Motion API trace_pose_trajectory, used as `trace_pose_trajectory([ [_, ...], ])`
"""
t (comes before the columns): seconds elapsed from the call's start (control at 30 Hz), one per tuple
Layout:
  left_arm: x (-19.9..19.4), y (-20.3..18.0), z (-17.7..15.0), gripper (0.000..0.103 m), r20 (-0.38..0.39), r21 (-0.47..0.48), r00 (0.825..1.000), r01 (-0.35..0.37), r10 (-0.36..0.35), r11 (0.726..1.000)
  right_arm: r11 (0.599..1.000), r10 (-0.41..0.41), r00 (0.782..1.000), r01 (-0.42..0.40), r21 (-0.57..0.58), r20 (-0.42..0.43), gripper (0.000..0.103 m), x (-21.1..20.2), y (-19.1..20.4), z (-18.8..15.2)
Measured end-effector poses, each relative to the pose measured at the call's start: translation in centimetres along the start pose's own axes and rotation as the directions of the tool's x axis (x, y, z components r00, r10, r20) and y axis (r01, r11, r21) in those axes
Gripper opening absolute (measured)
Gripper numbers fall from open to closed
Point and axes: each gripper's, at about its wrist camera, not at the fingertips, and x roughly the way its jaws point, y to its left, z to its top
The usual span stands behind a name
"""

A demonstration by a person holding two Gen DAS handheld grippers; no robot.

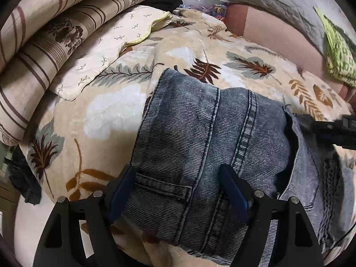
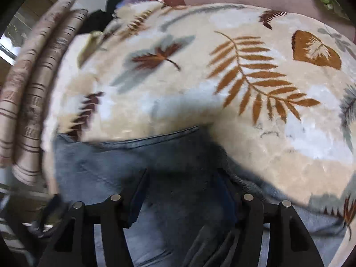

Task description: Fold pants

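left wrist view: folded jeans (image 1: 200,138) lying on the leaf-print blanket (image 1: 106,115), pillows far left. left gripper (image 1: 178,191) spread wide over the near waistband, fingers (image 1: 121,191) released. right wrist view, blurred: right gripper (image 2: 180,195) parted above denim, gripping nothing. likely mid-fold; next, clench on an edge and carry it across.

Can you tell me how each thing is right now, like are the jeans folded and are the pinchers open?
jeans: folded over, lying flat on the blanket.
leaf blanket: spread out under the jeans.
small pillow: lying flat on the blanket.
striped quilts: folded and stacked.
left gripper: jaws wide, astride the jeans, not squeezing.
right gripper: jaws apart over the jeans, gripping nothing.
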Motion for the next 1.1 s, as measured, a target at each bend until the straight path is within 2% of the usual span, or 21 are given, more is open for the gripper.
trace_pose_trajectory([
  [0.1, -1.2, 1.7, 0.3, 0.080, 0.012, -0.091, 0.992, 0.128, -0.127, 0.988, 0.999, 0.031, 0.998, -0.030, -0.018, 0.052, 0.064, -3.3, 0.3, -2.0],
  [0.13, -2.1, 3.0, 0.2, 0.080, 0.014, -0.169, 0.982, 0.187, -0.187, 0.968, 0.998, 0.068, 0.996, -0.068, -0.002, 0.060, 0.065, -4.5, -0.1, -2.8],
  [0.23, -4.3, 5.8, -0.3, 0.080, 0.049, -0.302, 0.953, 0.300, -0.300, 0.905, 0.990, 0.137, 0.988, -0.139, 0.024, 0.068, 0.067, -6.2, -1.0, -6.6],
  [0.33, -5.3, 7.7, -1.1, 0.083, 0.058, -0.398, 0.930, 0.356, -0.364, 0.845, 0.981, 0.183, 0.982, -0.186, 0.059, 0.057, 0.067, -6.8, -2.1, -10.0],
  [0.47, -3.9, 8.3, -2.6, 0.085, 0.013, -0.545, 0.880, 0.405, -0.475, 0.734, 0.966, 0.230, 0.972, -0.235, 0.109, 0.051, 0.067, -6.5, -2.7, -13.1],
  [0.5, -3.3, 8.0, -2.8, 0.085, -0.002, -0.565, 0.872, 0.402, -0.489, 0.721, 0.966, 0.231, 0.972, -0.235, 0.109, 0.050, 0.067, -6.3, -2.6, -13.4],
  [0.57, -2.6, 7.3, -3.0, 0.085, -0.022, -0.579, 0.868, 0.393, -0.496, 0.715, 0.965, 0.236, 0.970, -0.240, 0.102, 0.056, 0.067, -6.1, -2.5, -13.4],
  [0.6, -2.3, 7.1, -3.0, 0.085, -0.022, -0.574, 0.874, 0.387, -0.486, 0.721, 0.964, 0.241, 0.969, -0.246, 0.101, 0.060, 0.067, -6.2, -2.5, -13.6],
  [0.63, -2.0, 6.8, -2.8, 0.085, -0.020, -0.569, 0.886, 0.371, -0.463, 0.734, 0.962, 0.250, 0.966, -0.255, 0.101, 0.064, 0.067, -6.4, -2.4, -13.7],
  [0.67, -1.6, 6.8, -2.7, 0.085, -0.023, -0.577, 0.893, 0.355, -0.449, 0.736, 0.959, 0.258, 0.964, -0.264, 0.101, 0.072, 0.067, -6.6, -2.5, -13.7],
  [0.8, -0.2, 6.7, -2.4, 0.085, -0.053, -0.601, 0.901, 0.315, -0.430, 0.734, 0.955, 0.260, 0.961, -0.271, 0.120, 0.097, 0.067, -7.6, -3.5, -14.0],
  [0.9, -0.3, 6.9, -2.4, 0.085, -0.050, -0.625, 0.906, 0.300, -0.421, 0.720, 0.951, 0.253, 0.960, -0.269, 0.153, 0.120, 0.067, -8.5, -4.9, -14.4],
  [1.03, -1.4, 6.8, -2.4, 0.085, -0.057, -0.647, 0.920, 0.261, -0.387, 0.717, 0.943, 0.248, 0.956, -0.275, 0.189, 0.156, 0.067, -10.1, -6.7, -14.9],
  [1.1, -1.2, 6.7, -2.4, 0.087, -0.065, -0.649, 0.925, 0.245, -0.374, 0.720, 0.936, 0.255, 0.953, -0.286, 0.204, 0.165, 0.071, -10.4, -7.5, -15.1],
])
